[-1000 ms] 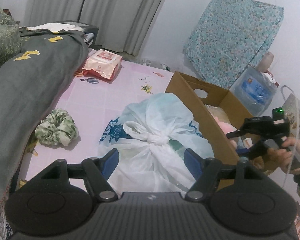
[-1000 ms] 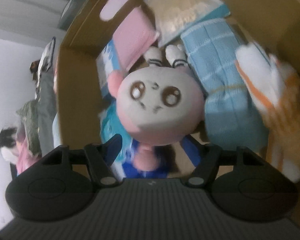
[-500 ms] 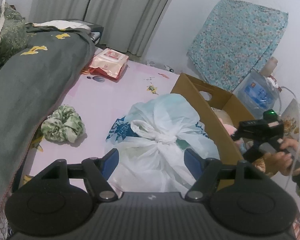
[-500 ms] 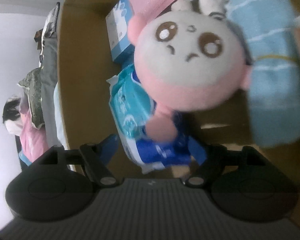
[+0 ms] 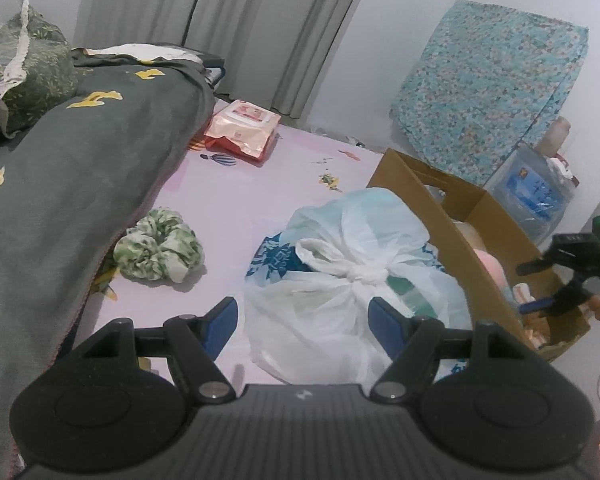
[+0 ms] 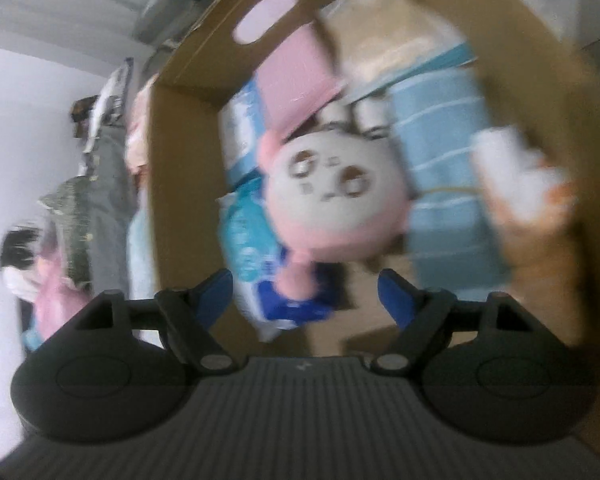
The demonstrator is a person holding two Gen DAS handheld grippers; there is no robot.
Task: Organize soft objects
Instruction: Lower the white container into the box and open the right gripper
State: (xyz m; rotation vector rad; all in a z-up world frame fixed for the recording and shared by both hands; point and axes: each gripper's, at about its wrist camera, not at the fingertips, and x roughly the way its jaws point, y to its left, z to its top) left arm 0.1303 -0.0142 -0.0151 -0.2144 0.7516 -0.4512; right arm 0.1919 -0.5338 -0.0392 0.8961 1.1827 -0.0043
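My left gripper (image 5: 303, 316) is open and empty above the pink bed sheet, its jaws on either side of a knotted white plastic bag (image 5: 352, 276). A green scrunchie (image 5: 158, 250) lies to the left of the bag. A cardboard box (image 5: 456, 236) stands to the right of the bag. My right gripper (image 6: 306, 294) is open and empty over the box (image 6: 184, 152); it also shows in the left wrist view (image 5: 572, 276). A pink and white plush doll (image 6: 332, 204) lies in the box with a blue striped towel (image 6: 448, 184) and blue packets (image 6: 248, 248).
A dark green blanket (image 5: 60, 184) covers the bed's left side. A red and pink wipes pack (image 5: 242, 128) lies farther back. A floral cloth (image 5: 488, 104) hangs on the wall behind the box, with a water jug (image 5: 536, 192) below it.
My left gripper has drawn back and risen a little. My right gripper has pulled back from the plush doll, which stays in the box; that view is now blurred by motion.
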